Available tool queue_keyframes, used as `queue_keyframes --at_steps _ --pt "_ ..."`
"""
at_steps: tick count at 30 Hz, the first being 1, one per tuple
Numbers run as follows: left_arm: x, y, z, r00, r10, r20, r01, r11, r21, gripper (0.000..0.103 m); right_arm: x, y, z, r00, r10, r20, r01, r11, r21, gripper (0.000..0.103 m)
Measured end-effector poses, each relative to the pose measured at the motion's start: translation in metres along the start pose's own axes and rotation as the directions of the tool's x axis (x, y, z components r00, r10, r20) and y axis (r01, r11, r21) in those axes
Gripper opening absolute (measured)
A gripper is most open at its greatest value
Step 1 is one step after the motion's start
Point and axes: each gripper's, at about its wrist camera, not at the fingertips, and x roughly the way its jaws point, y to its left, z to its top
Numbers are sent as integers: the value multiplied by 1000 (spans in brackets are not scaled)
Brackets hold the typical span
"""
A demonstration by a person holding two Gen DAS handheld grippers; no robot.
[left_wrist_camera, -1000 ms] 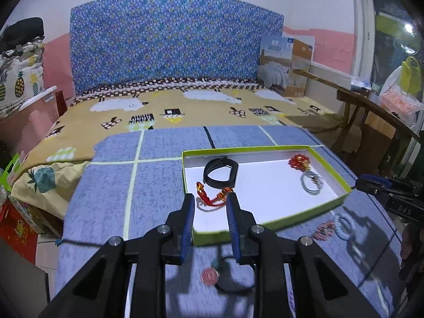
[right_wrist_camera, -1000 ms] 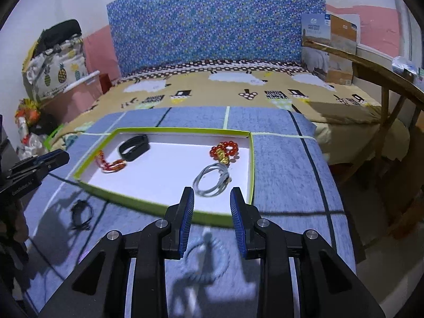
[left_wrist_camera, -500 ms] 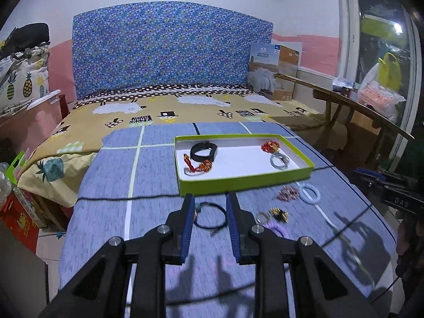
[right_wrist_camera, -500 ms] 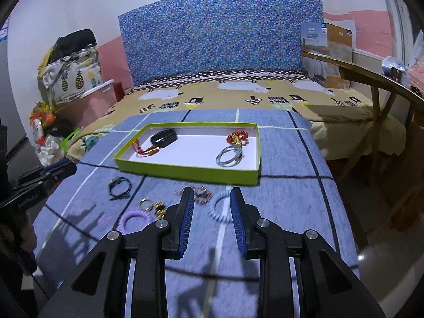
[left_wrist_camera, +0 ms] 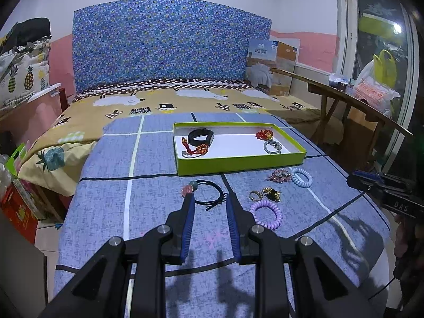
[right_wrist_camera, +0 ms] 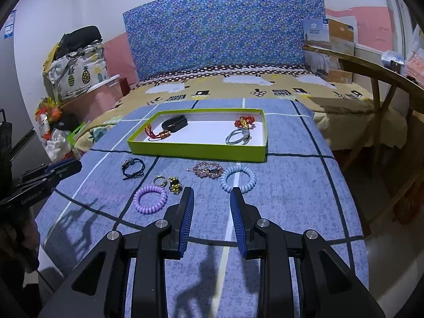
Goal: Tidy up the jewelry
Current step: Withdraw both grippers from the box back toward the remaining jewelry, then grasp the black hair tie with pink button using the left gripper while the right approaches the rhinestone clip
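Note:
A green-rimmed tray (left_wrist_camera: 238, 162) (right_wrist_camera: 196, 149) on the blue cloth holds a black band (left_wrist_camera: 200, 136), a red cord bracelet (left_wrist_camera: 194, 150), red beads (left_wrist_camera: 264, 134) and a grey ring bundle (left_wrist_camera: 273, 147). In front of the tray lie a black hair tie with beads (left_wrist_camera: 208, 190) (right_wrist_camera: 133, 168), a purple coil tie (left_wrist_camera: 265, 214) (right_wrist_camera: 150, 199), a light blue coil tie (left_wrist_camera: 301, 177) (right_wrist_camera: 238, 179), a pink beaded piece (right_wrist_camera: 206, 171), a ring (right_wrist_camera: 159, 180) and a gold piece (right_wrist_camera: 175, 184). My left gripper (left_wrist_camera: 209, 198) is open and empty above the black tie. My right gripper (right_wrist_camera: 210, 193) is open and empty, near the blue coil.
The blue cloth covers a table (right_wrist_camera: 291, 198) at the foot of a bed (left_wrist_camera: 159, 106) with a blue headboard. A wooden chair (left_wrist_camera: 344, 106) stands at the right. Bags and boxes (right_wrist_camera: 53, 132) sit on the floor at the left.
Both grippers have drawn back from the tray toward the table's near edge, so the loose pieces in front of the tray have come into view. Both stay open and empty.

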Motion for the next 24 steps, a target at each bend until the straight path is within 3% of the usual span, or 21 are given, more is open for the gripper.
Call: queue_keyframes --at_steps 18,21,24 --pt "41 7 4 997 18 -77 -19 1000 -4 30 32 2 6 998 48 -37 -49 998 -38 30" --pt "55 11 6 993 26 -113 -28 1000 -13 30 39 2 8 997 55 -45 -57 997 -47 47" --pt "70 14 8 989 23 -143 -27 999 -23 30 48 1 12 997 58 -51 -61 996 -64 47"
